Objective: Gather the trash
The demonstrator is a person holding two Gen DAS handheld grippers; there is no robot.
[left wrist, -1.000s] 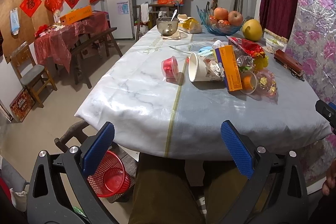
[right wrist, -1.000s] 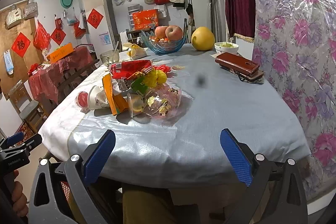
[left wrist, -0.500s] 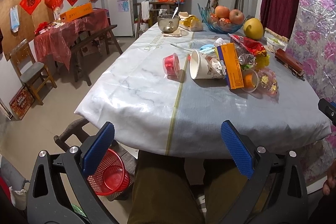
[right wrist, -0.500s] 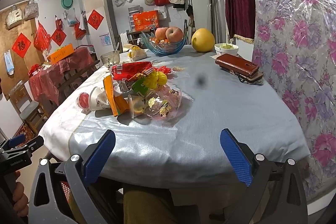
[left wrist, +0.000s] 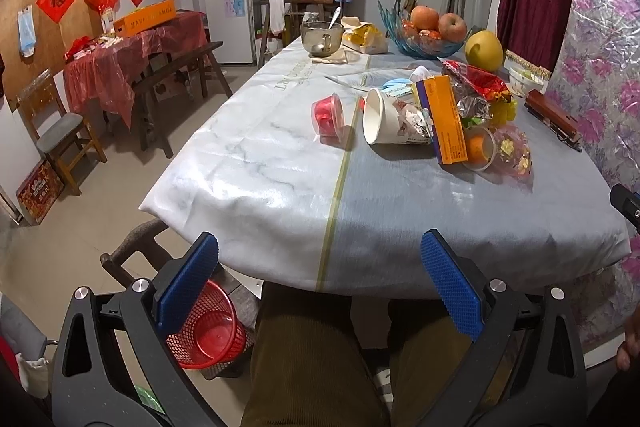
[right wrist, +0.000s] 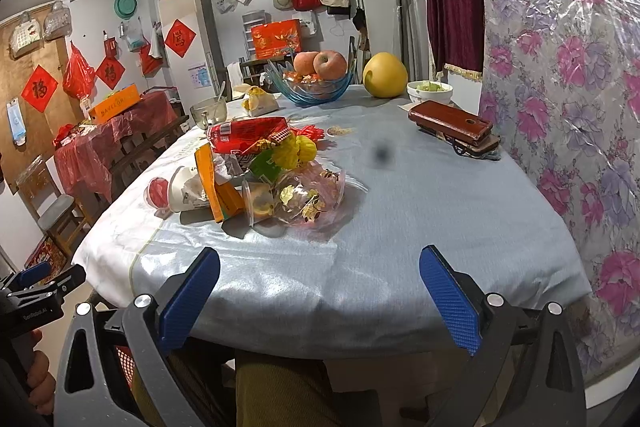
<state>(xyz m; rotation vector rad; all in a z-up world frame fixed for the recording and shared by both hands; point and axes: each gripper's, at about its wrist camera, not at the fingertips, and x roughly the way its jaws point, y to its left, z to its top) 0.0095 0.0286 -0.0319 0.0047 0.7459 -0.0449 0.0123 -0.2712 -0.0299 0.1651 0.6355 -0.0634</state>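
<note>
The left gripper [left wrist: 319, 281] hangs at the near edge of the tabletop [left wrist: 280, 163], its blue pads [left wrist: 188, 281] spread wide with nothing between them and touching nothing. Below it, at about 7 o'clock in the left wrist view, a red mesh basket [left wrist: 206, 331] stands on the floor beside the person's trouser legs.

On the tabletop, the trash lies in a cluster at about 1 o'clock from the left gripper: a red jelly cup [left wrist: 328, 115] on its side, then a tipped white paper cup [left wrist: 386, 123], an orange box [left wrist: 446, 119] leaning against it, a clear cup [left wrist: 478, 149] holding something orange, and crinkled wrappers [left wrist: 514, 157] touching it.

The right gripper [right wrist: 319, 285] is likewise wide open and empty, over the near tabletop edge. From it the same pile sits at about 11 o'clock, with a red snack bag [right wrist: 246, 133] on top.
</note>
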